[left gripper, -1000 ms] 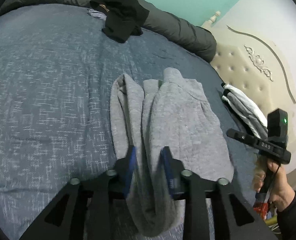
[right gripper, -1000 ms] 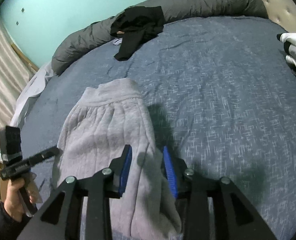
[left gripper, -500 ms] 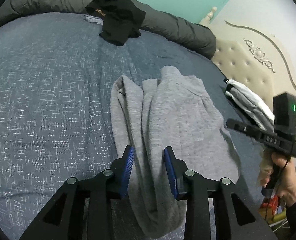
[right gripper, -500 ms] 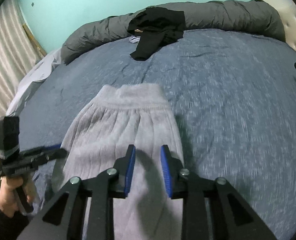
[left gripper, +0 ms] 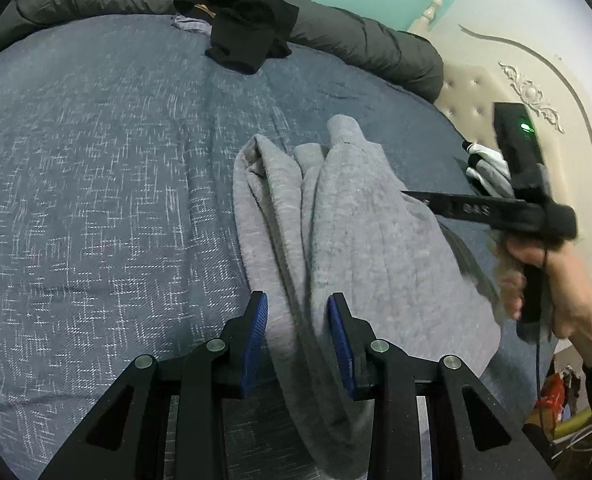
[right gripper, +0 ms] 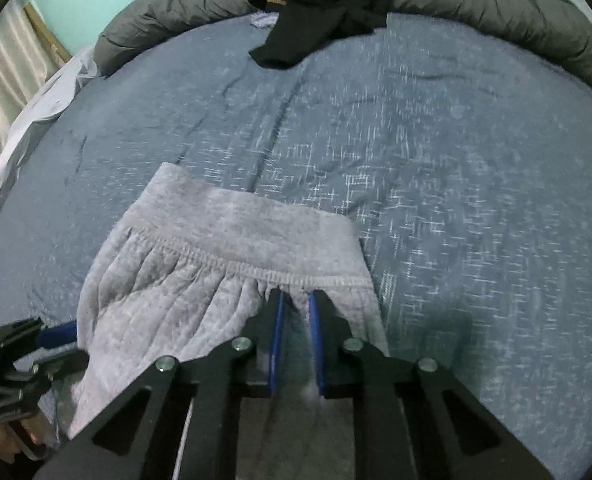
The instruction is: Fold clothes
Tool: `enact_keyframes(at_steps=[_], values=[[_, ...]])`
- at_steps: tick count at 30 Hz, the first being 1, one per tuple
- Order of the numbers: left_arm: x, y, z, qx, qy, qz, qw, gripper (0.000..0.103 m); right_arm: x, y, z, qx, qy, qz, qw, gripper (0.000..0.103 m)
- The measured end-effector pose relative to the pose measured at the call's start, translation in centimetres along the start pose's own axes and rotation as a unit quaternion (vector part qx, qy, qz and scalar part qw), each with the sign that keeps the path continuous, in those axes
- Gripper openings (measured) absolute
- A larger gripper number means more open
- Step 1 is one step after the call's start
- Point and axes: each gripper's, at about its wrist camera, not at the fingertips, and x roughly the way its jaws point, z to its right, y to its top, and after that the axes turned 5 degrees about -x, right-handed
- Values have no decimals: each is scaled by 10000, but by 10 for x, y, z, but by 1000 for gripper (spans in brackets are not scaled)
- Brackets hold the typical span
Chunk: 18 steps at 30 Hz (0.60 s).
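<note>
Left tool (left gripper: 298, 316) wide over grey pants (left gripper: 348, 240), right tool (right gripper: 295, 312) narrow at waistband (right gripper: 248, 240)

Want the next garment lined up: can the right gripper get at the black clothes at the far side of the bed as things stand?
Probably yes. Only bare blue bedspread lies between the right gripper and the black clothes, but they lie well beyond the grey pants under its fingers.

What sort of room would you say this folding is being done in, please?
Very likely a bedroom. The grey sweatpants lie on a bed with a blue speckled cover, a tufted cream headboard stands at its end, and a rolled dark duvet lies along the far edge.
</note>
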Motion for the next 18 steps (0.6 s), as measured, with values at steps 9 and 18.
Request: enact_keyframes(at_steps=[9, 18], values=[[1, 1, 0, 59, 79, -51, 9999, 34, -14, 3, 6, -58, 150, -6, 9999, 8], [-26, 0, 16, 210, 78, 237, 9995, 34, -89, -52, 5, 157, 587, 710, 9956, 9]])
